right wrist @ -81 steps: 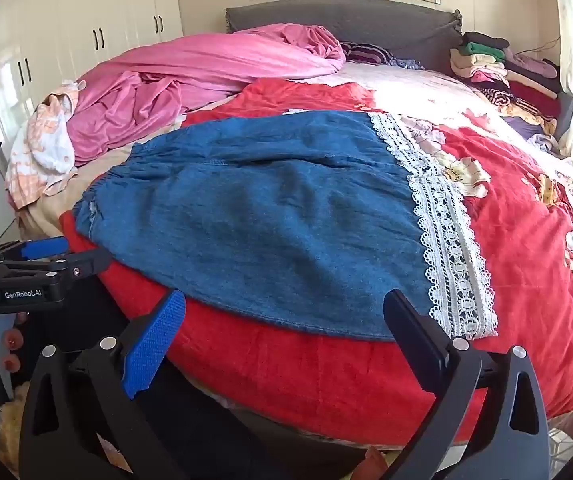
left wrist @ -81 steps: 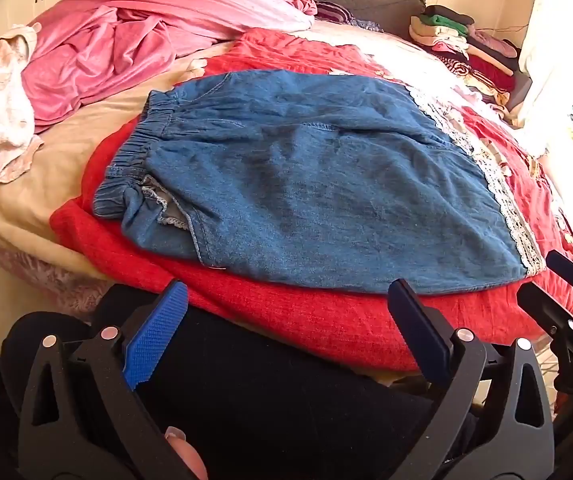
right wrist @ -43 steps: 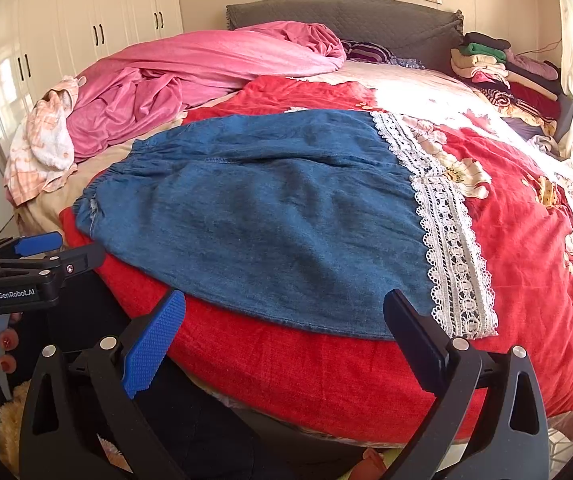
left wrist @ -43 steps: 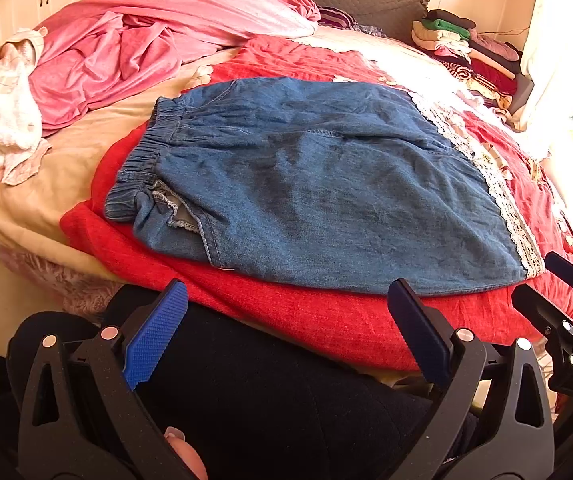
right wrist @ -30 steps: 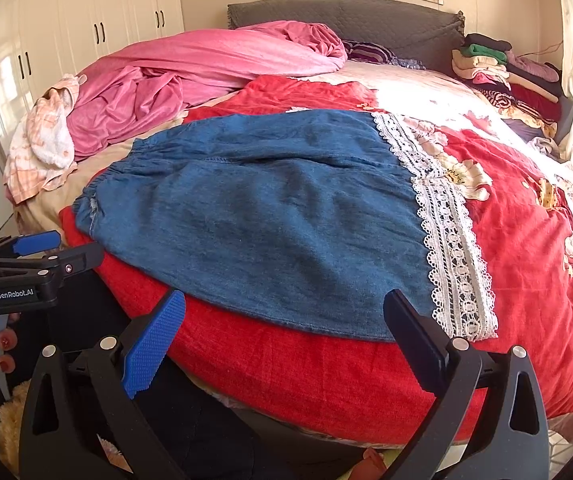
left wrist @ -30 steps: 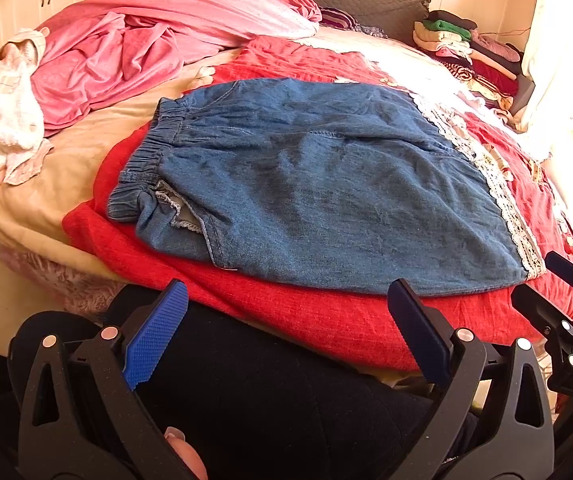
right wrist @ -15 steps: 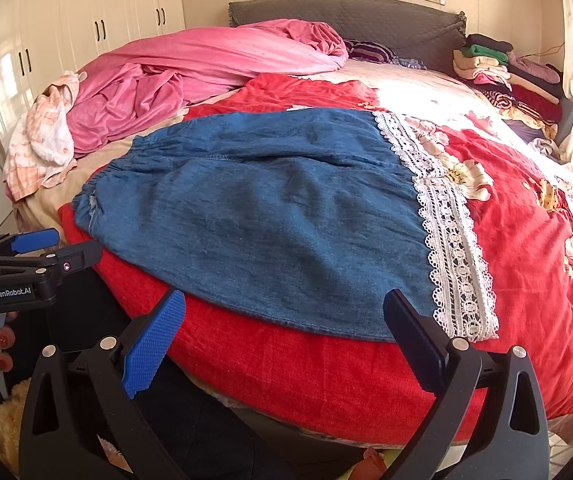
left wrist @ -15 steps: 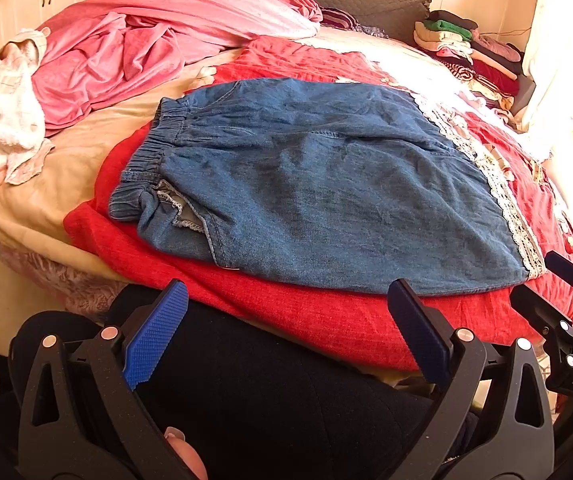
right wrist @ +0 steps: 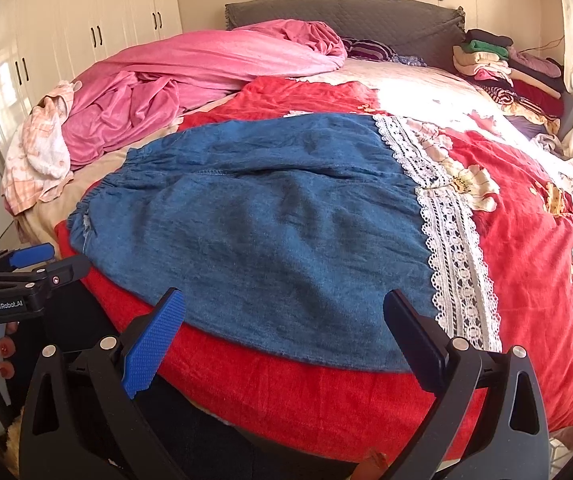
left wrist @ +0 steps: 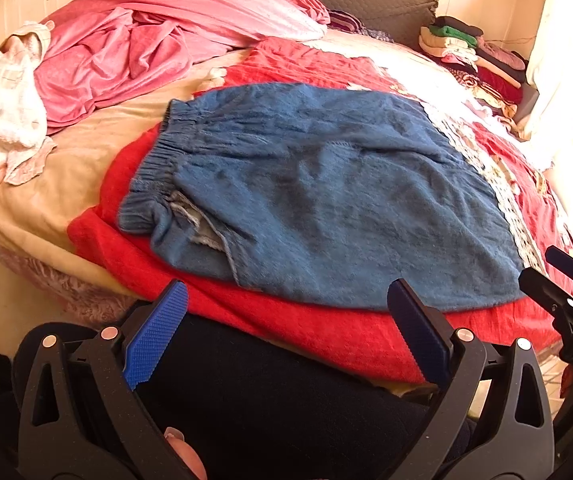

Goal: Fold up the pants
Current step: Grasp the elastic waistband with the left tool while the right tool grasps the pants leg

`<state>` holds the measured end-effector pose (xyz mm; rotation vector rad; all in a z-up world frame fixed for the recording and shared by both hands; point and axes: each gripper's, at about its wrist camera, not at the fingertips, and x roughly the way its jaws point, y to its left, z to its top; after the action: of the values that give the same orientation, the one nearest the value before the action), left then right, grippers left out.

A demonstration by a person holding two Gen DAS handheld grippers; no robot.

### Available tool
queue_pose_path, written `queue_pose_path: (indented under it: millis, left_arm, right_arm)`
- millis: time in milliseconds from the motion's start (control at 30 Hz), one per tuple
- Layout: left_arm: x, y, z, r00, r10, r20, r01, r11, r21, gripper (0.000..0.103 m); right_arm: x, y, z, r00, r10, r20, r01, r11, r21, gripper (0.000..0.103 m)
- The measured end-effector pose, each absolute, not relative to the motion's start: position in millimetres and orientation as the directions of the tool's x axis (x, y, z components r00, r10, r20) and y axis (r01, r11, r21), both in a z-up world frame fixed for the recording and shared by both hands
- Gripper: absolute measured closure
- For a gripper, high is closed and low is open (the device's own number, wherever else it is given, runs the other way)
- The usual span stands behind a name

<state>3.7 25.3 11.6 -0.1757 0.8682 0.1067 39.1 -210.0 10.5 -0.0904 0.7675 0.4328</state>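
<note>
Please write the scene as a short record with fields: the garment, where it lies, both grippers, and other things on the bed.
garment: blue denim pants with white lace hem, spread flat, unfolded
waistband: elastic, at the left end
surface: red floral bedspread
left gripper: open, empty, short of the bed edge
right gripper: open, empty, over the near hem
other: pink blanket; stack of folded clothes

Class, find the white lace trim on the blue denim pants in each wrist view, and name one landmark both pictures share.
Left wrist view: the lace trim runs along the right edge of the denim pants, right of centre.
Right wrist view: the lace trim lies right of centre, running from the middle down towards the lower right.
Shared landmark: the pink blanket, upper left in both.
</note>
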Motion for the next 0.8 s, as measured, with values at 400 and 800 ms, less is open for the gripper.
queue_pose_path:
  millis: [400,800]
  left_arm:
    - [69.1,111.8,29.1,0.631,0.107,-0.768,-0.279,0.955,-0.096,0.009]
    - [169.8,194.4,10.3,0.584,0.089,-0.807,-0.281,0.955,-0.098,0.009]
  right_arm:
    - [118.3,-148.8,49.4,0.632,0.451,-0.630,-0.545,0.837,0.053,0.004]
    - [223.2,-79.1,48.6,0.556,0.456,-0.695,-0.655,0.755,-0.028,0.004]
